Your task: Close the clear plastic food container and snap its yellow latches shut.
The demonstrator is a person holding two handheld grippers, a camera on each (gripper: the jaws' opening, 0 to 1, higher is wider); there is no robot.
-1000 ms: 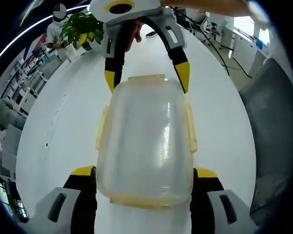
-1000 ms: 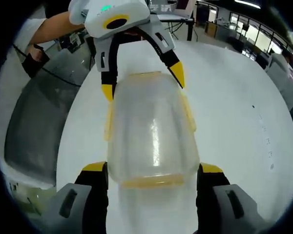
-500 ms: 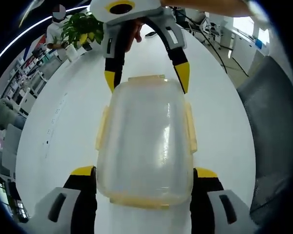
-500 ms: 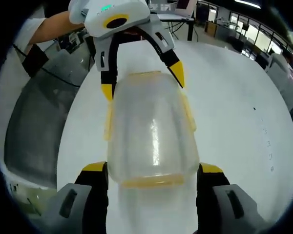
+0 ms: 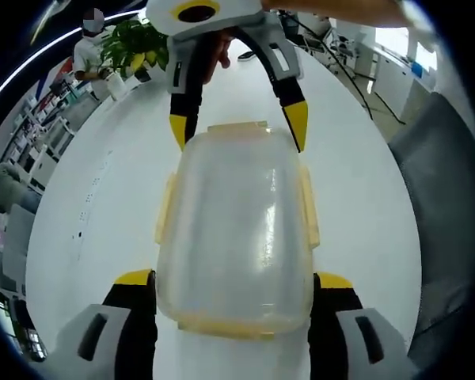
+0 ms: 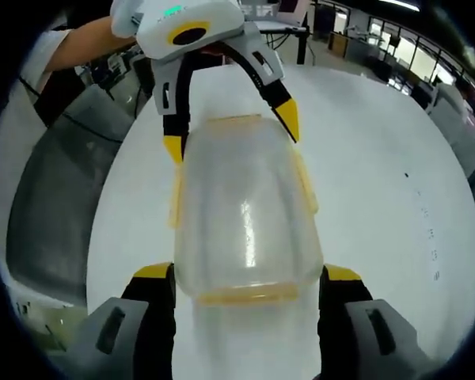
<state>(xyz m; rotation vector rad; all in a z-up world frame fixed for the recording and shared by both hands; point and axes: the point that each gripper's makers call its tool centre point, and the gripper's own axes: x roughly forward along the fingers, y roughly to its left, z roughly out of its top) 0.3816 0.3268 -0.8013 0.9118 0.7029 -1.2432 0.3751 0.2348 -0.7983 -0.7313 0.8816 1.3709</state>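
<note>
The clear plastic container (image 5: 236, 229) lies flat on the white worktop (image 5: 103, 198), lid on, a cloudy rounded box with pale yellow latches (image 5: 307, 204) along its long sides and ends. In the left gripper view it sits between the two jaws of the left claw (image 5: 234, 279), which flank its near end, and its far end reaches between the yellow tips of the right claw (image 5: 237, 125). The right gripper view shows the same container (image 6: 245, 214) bracketed at both ends, with the side latches (image 6: 303, 184) lying close against the walls.
</note>
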